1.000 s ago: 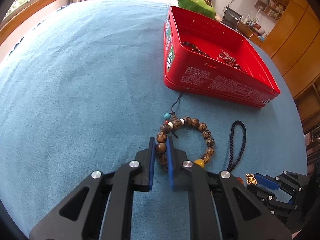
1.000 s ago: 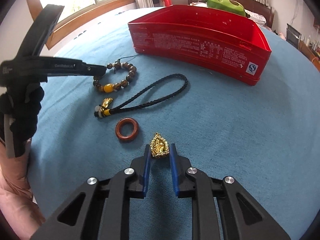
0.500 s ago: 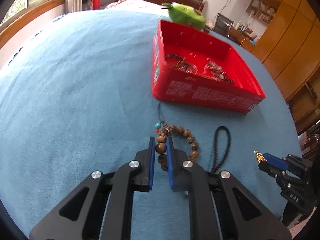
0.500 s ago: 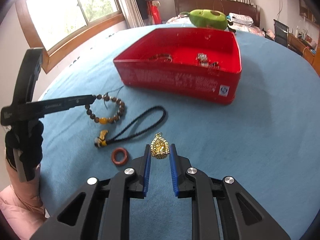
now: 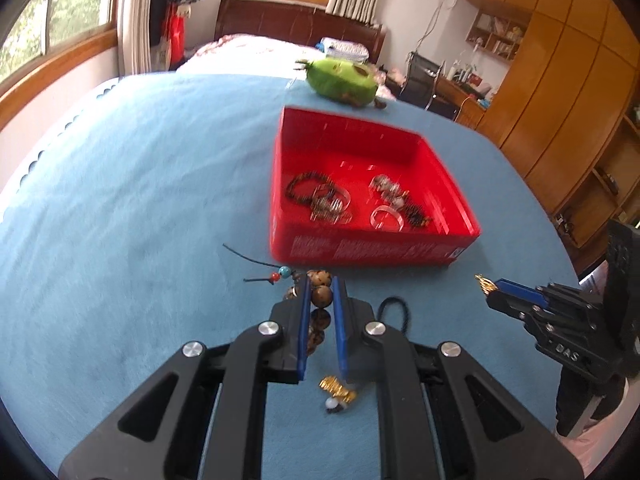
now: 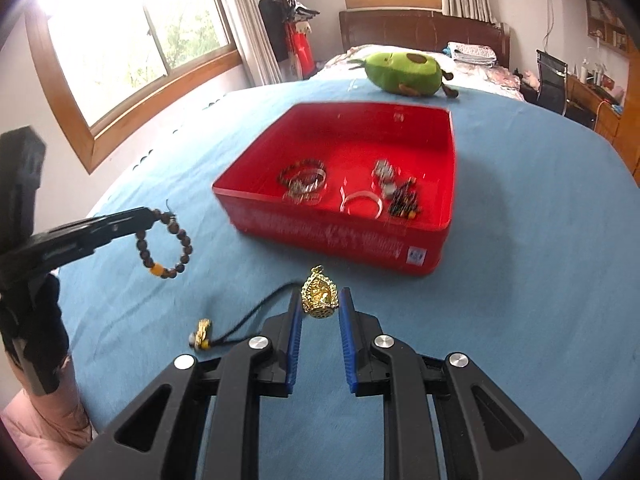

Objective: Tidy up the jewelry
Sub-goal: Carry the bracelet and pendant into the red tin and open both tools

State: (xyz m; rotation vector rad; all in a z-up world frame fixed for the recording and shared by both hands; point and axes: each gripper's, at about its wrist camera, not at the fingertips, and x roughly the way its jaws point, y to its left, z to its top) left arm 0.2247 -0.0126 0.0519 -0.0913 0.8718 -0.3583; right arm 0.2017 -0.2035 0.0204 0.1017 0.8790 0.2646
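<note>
- left gripper (image 5: 320, 294) is pinching the bead bracelet (image 6: 164, 246), dangling above the cloth
- right gripper (image 6: 319, 306) is clamping the gold pendant (image 6: 319, 295)
- i'm carrying both; next, over the red box (image 6: 448, 184) and let go

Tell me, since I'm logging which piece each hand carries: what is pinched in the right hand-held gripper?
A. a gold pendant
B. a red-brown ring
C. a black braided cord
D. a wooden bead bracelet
A: the right hand-held gripper pinches a gold pendant between its blue pads, lifted clear of the blue cloth.
</note>
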